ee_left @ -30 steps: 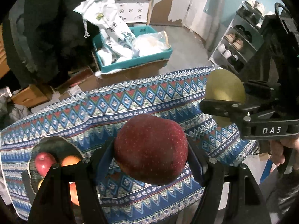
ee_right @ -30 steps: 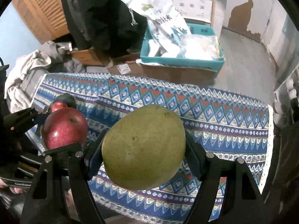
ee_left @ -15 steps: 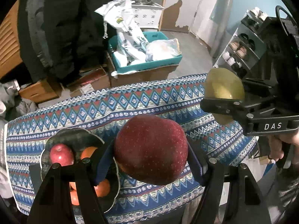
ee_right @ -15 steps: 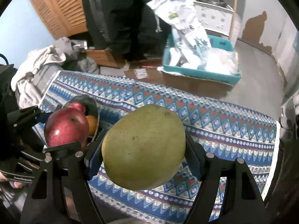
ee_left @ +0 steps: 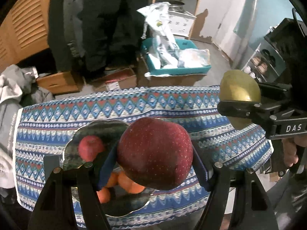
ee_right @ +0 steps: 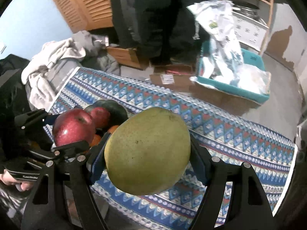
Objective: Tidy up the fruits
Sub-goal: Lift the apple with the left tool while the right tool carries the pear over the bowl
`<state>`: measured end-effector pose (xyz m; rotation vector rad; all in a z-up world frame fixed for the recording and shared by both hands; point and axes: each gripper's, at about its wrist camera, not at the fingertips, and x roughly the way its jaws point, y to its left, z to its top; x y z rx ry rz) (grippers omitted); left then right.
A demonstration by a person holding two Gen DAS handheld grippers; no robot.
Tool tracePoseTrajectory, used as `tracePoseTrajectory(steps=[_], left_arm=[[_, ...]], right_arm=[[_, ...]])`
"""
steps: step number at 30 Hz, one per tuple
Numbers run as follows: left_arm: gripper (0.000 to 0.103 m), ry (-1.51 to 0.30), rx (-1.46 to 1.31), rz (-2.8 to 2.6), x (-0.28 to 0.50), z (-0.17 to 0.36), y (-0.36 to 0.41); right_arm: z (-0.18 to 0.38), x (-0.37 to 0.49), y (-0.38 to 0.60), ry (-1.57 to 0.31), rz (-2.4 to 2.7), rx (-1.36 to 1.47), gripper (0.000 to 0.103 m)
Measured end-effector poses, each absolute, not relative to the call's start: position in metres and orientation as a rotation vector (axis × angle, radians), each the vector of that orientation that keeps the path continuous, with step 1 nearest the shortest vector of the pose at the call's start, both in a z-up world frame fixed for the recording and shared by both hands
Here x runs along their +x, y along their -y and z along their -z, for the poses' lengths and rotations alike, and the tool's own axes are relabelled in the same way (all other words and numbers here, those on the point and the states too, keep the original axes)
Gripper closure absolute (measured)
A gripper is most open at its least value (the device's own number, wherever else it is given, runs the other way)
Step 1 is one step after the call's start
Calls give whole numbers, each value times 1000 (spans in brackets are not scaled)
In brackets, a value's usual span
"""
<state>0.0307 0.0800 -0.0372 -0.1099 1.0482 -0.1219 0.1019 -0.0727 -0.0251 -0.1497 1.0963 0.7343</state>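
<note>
Plainly, the left gripper (ee_left: 154, 153) pinches a large dark-red speckled apple (ee_left: 155, 153) between its blue pads, held above a dark scalloped metal bowl (ee_left: 107, 128) on the bench with its blue zigzag-patterned cloth (ee_left: 134, 103). Inside the bowl a small red apple (ee_left: 90, 148) lies at ten o'clock, with orange round fruits (ee_left: 132, 186) under the held apple. At three o'clock the right gripper (ee_right: 147, 155) clamps a big yellow-green oval mango (ee_right: 147, 155) over the cloth's near edge.

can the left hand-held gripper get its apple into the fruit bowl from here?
Probably yes: the left hand-held gripper holds the apple right above the bowl, nothing between them, and there is bare space beside the fruit inside.
</note>
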Motion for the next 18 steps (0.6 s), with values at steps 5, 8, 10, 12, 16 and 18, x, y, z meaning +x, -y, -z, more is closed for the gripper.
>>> tracePoseTrajectory(steps=[5,8,10,12,16,18], left_arm=[[29,-1057,-144,82,23,47,-108],[29,-1060,-156,57,16,53,-125],[29,-1064,-174,40,13,57,-136],[29,-1067,-195,27,10,61,-149],[29,-1078,-223,-9,7,71,-170],[29,-1087,-232,-17,6,77,-177]], right_arm=[[27,101,38,-1104,-779,-165,27],[31,101,20,-1111,-801,-169,27],[34,101,7,-1118,-814,-171,27],[37,102,-6,-1124,-823,-180,27],[46,101,-31,-1140,-841,-190,27],[51,102,-39,-1152,-851,-190,27]])
